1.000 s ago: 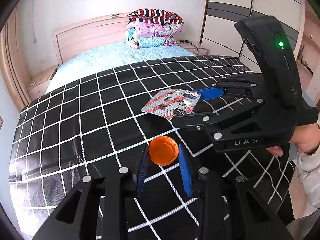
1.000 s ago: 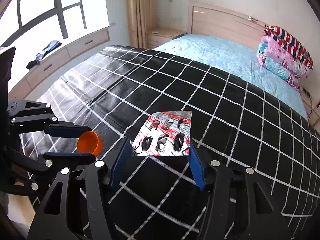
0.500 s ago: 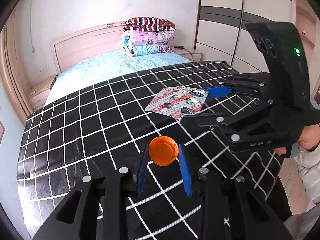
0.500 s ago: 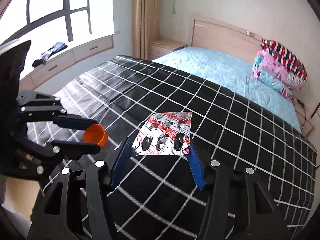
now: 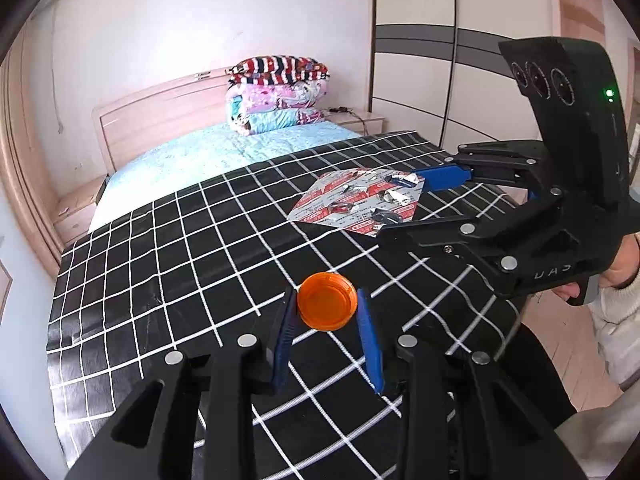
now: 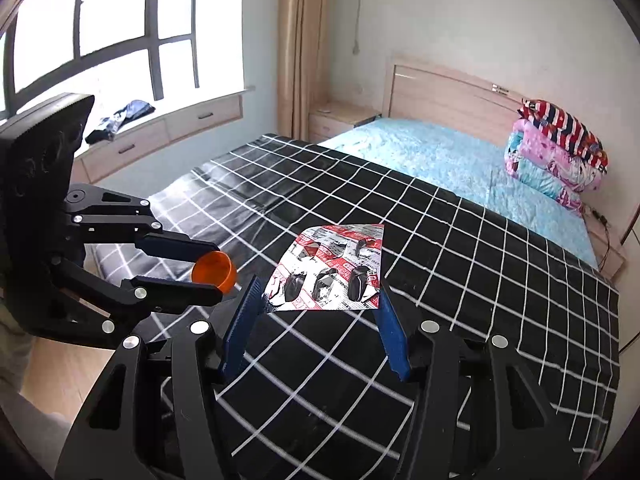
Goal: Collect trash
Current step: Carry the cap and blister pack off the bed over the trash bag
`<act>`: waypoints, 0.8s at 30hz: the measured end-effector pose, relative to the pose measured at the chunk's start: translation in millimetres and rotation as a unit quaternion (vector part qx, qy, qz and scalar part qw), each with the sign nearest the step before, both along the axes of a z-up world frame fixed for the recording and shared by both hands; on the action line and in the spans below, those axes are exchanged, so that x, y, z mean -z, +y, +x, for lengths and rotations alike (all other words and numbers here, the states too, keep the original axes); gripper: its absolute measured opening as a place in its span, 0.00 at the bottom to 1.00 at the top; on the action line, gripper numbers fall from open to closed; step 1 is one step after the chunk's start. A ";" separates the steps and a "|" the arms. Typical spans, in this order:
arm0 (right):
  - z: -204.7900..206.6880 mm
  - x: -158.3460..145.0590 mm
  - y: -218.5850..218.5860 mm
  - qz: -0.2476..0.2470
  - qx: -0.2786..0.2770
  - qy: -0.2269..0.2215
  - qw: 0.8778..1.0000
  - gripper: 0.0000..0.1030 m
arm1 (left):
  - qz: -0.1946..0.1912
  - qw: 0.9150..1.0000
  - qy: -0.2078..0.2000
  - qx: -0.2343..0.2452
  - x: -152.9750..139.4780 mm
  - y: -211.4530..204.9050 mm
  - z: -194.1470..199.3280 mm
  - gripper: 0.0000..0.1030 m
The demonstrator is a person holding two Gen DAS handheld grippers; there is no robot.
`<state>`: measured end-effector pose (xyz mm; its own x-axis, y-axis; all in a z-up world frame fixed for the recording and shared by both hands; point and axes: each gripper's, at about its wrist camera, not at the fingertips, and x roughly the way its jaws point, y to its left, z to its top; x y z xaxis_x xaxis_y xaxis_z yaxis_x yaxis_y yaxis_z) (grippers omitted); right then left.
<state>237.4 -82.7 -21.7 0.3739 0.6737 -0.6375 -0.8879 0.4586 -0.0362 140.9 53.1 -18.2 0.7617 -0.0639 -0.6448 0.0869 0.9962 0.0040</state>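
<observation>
Left wrist: blister pack edge behind fingers

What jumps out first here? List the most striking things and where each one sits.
The bright orange cap stands out, pinched between the left gripper blue pads above the black checked cover. Beside it, the right gripper holds a silver-and-red used blister pack by its two side edges. At the head of the bed, a stack of colourful folded quilts sits on the pale blue sheet.
</observation>
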 end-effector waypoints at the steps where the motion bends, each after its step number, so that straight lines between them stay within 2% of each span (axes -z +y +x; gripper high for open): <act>1: -3.7 -1.5 -3.3 0.004 0.000 0.000 1.000 0.54 | 0.000 1.000 -0.002 0.001 -0.9 -1.7 -2.9 0.29; 10: -41.0 -4.1 -37.9 0.016 -0.002 -0.003 1.000 0.54 | -0.009 1.000 -0.010 0.014 -0.3 -26.3 -42.2 0.29; 19: -73.4 7.7 -71.5 0.024 0.005 0.021 0.999 0.54 | -0.018 0.999 -0.002 0.036 8.8 -51.3 -63.6 0.29; 24: -88.5 16.8 -88.0 0.025 0.002 0.036 0.999 0.54 | -0.039 0.999 0.002 0.032 18.7 -58.2 -77.5 0.29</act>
